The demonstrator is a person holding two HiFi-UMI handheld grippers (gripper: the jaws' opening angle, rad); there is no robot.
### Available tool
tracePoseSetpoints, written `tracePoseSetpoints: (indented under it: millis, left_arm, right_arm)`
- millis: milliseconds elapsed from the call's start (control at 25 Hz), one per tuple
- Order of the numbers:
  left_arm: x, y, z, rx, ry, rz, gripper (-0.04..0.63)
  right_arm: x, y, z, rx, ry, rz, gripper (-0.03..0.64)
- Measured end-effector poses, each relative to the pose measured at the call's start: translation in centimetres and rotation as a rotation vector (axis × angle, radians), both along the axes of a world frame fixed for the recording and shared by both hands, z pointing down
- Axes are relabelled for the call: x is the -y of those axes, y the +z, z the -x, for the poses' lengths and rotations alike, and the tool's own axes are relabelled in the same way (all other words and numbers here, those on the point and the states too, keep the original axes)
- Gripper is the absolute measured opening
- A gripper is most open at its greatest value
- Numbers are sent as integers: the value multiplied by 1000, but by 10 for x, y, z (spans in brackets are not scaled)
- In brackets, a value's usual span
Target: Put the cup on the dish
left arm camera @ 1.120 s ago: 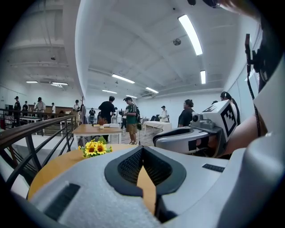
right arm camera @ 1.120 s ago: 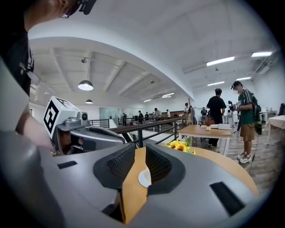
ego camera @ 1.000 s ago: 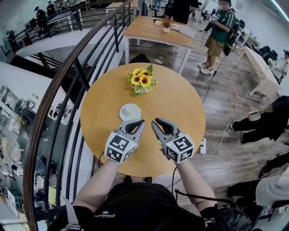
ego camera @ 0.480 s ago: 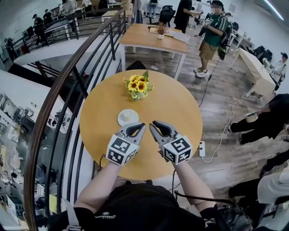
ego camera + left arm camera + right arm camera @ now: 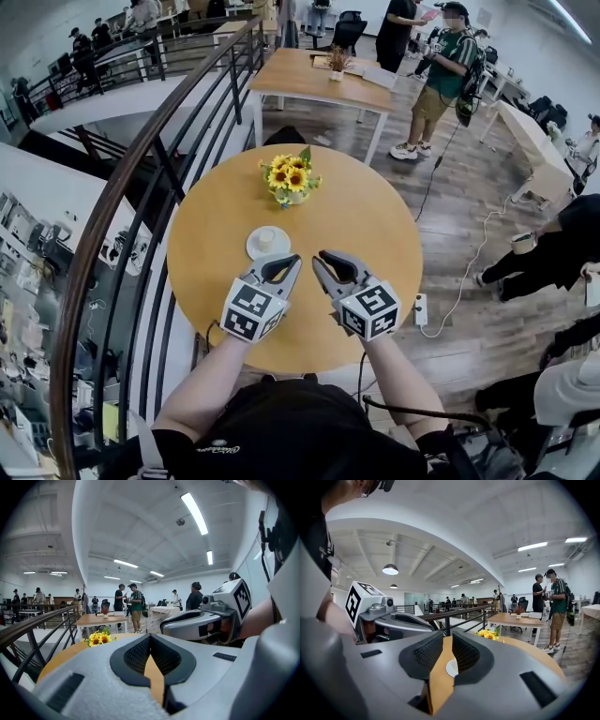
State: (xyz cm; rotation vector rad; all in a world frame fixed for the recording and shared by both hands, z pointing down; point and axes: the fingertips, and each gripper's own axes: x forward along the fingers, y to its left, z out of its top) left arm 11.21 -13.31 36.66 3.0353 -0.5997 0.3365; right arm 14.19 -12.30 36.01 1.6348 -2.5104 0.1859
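Cup (image 5: 268, 237) sits on dish (image 5: 255, 249), mid-table (image 5: 375, 234), a little toward the near edge. Left gripper (image 5: 293, 259) and right gripper (image 5: 320, 259) are both pressed together and empty, near the dish. Placement looks done. Any pull-back best goes straight toward the near edge.

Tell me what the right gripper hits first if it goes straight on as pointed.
Probably the white dish, seen straight ahead between the jaws of the right gripper, with the cup on it. Depth is unclear, so it could touch the table first.
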Motion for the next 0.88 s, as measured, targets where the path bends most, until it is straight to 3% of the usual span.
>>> tracePoseSetpoints:
  millis: [880]
  left_arm:
    - [7,14,3,30,-6,23,0]
  right_arm:
    - [10,15,0,-7,2,46,63]
